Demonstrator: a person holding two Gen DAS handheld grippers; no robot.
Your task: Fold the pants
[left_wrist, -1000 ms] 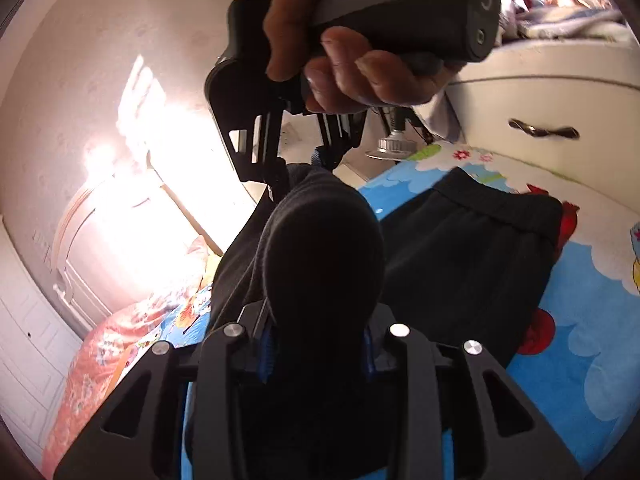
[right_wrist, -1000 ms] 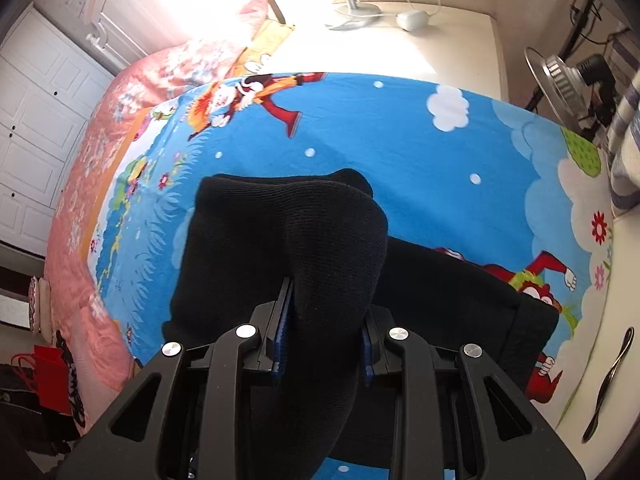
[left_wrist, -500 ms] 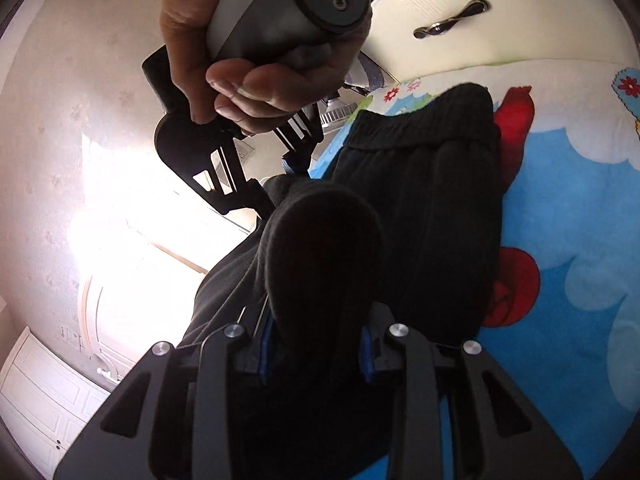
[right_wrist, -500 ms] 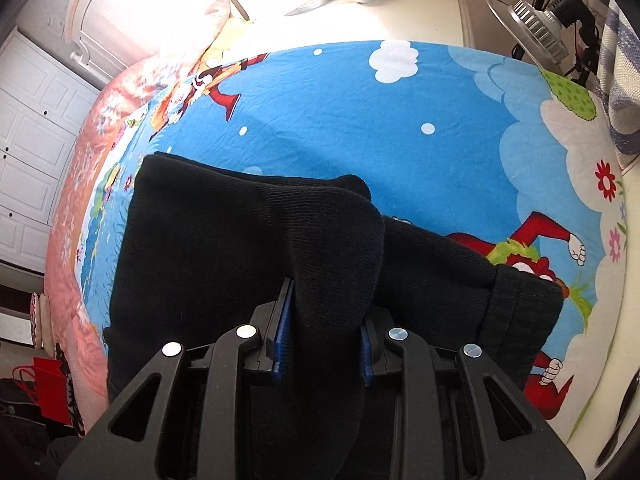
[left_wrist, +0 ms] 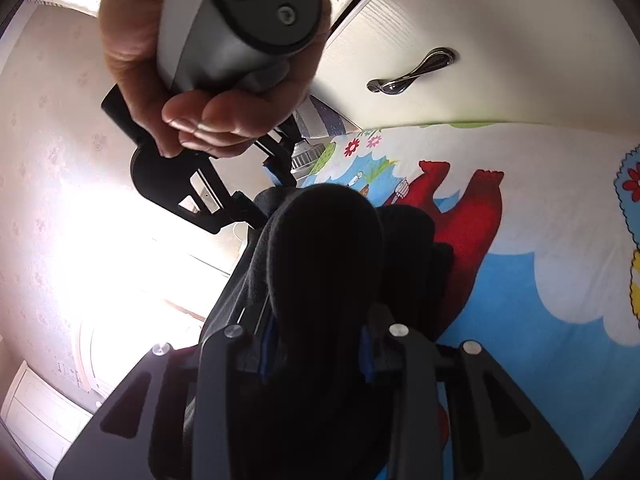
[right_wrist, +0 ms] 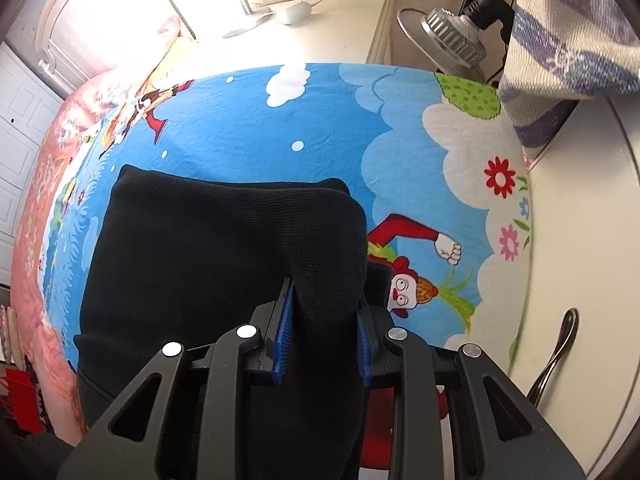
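Jaws of the left gripper (left_wrist: 320, 344) clamped on a bunched fold of the black pants (right_wrist: 208, 248); jaws of the right gripper (right_wrist: 324, 320) likewise closed on a thick roll of the same cloth, blue pads (right_wrist: 283, 332) pressed against it on both sides. Ahead of the right jaws: pants lying doubled over on the cartoon-print bedsheet (right_wrist: 320, 128), folded edge running straight across, farthest from the jaws. Just right of the right jaws: a clown figure (right_wrist: 408, 292) printed on the sheet, partly covered by cloth. Ahead of the left jaws and above them: the right hand (left_wrist: 192, 92) wrapped around its gripper's handle, fabric stretched between the two grippers. Right of the left jaws: red print on the sheet, then a white drawer front with a metal handle (left_wrist: 412, 72). Far beyond the right jaws: a white bedside cabinet (right_wrist: 340, 20) and a lamp head (right_wrist: 452, 36).
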